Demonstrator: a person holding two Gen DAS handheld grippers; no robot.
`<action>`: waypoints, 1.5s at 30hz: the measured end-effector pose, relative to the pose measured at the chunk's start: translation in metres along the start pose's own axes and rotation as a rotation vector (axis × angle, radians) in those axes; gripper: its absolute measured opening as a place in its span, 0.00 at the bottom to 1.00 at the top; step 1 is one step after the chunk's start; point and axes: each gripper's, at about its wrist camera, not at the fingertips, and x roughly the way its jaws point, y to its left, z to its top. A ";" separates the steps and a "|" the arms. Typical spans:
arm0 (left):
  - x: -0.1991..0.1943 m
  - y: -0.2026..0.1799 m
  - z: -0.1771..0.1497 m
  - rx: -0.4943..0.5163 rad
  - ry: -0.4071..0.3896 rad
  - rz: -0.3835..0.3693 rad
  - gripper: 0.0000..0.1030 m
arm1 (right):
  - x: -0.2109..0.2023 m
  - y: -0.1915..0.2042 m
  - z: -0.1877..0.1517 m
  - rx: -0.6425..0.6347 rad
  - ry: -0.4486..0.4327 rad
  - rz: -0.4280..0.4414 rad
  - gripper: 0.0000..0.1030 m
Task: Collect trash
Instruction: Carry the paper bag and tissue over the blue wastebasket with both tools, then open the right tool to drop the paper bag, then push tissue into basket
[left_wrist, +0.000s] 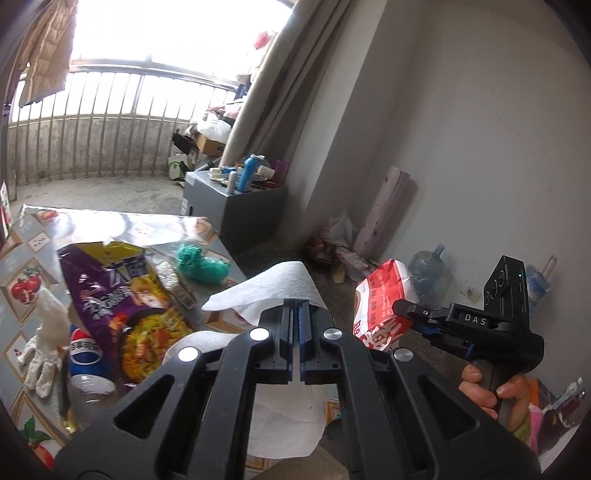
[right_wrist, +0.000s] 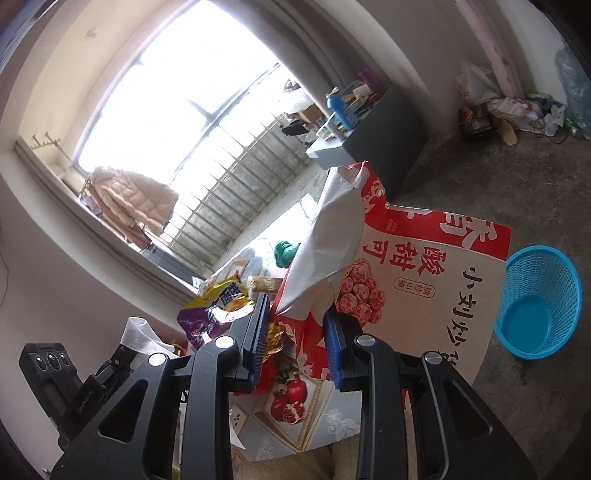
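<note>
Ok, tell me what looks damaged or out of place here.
The red snack bag at the right gripper is torn open at the top, its silver lining flapping out. Litter is heaped on the floor by the wall, while the blue basket looks empty.

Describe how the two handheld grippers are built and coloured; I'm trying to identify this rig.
Both the left gripper and right gripper are matte black, with angular linkage arms, round silver pivot bolts and blue ribbed finger pads. The right one's body is marked "DAS" in white. A bare hand grips its handle.
</note>
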 end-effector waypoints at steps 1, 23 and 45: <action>0.016 -0.008 0.001 0.015 0.021 -0.023 0.00 | -0.005 -0.012 0.002 0.026 -0.012 -0.014 0.27; 0.334 -0.148 -0.053 0.293 0.538 -0.138 0.00 | 0.023 -0.273 0.037 0.484 -0.007 -0.222 0.28; 0.458 -0.212 -0.131 0.336 0.690 -0.194 0.50 | 0.075 -0.425 0.034 0.750 0.037 -0.332 0.70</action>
